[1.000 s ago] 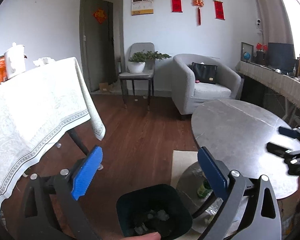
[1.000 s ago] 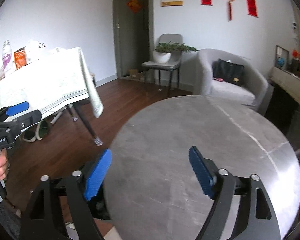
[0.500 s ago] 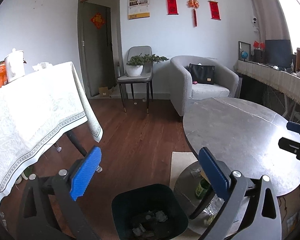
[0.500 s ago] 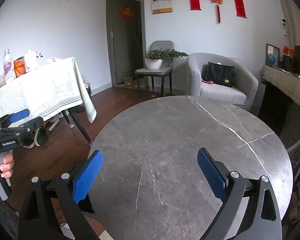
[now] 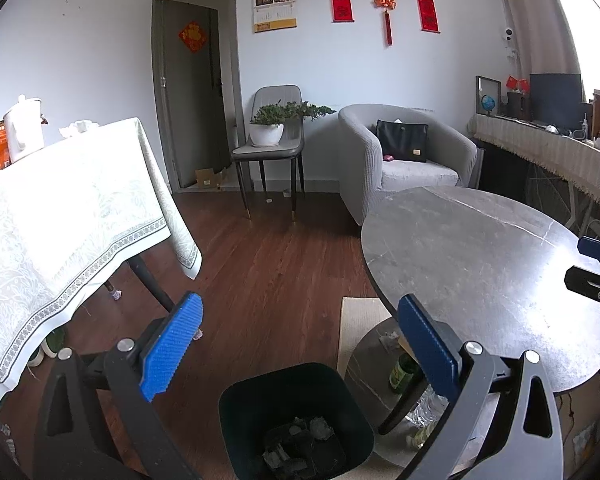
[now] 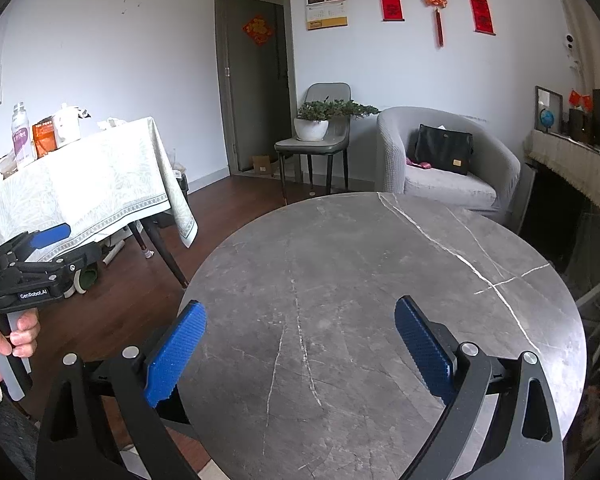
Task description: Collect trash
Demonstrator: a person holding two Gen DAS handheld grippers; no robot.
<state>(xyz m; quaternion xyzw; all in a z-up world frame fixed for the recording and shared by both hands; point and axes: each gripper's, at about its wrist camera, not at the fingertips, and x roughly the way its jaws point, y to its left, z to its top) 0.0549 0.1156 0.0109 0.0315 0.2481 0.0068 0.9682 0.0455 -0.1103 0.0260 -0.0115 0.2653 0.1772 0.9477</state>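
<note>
A dark trash bin stands on the floor below my left gripper, with crumpled trash in its bottom. My left gripper is open and empty, above the bin and left of the round grey marble table. My right gripper is open and empty, held over the same table, whose top is bare. A green bottle and a clear plastic bottle lie on the table's base under the top. Each gripper shows at the edge of the other's view: the right, the left.
A table with a white cloth stands at the left, with bottles and packets on it. A grey chair with a potted plant and a grey armchair stand by the far wall. Wooden floor lies between them.
Both grippers have risen and tilted up, so both views sit higher over the bin and table. The fingertip seen at the bin's front edge is gone. Both stay open.
</note>
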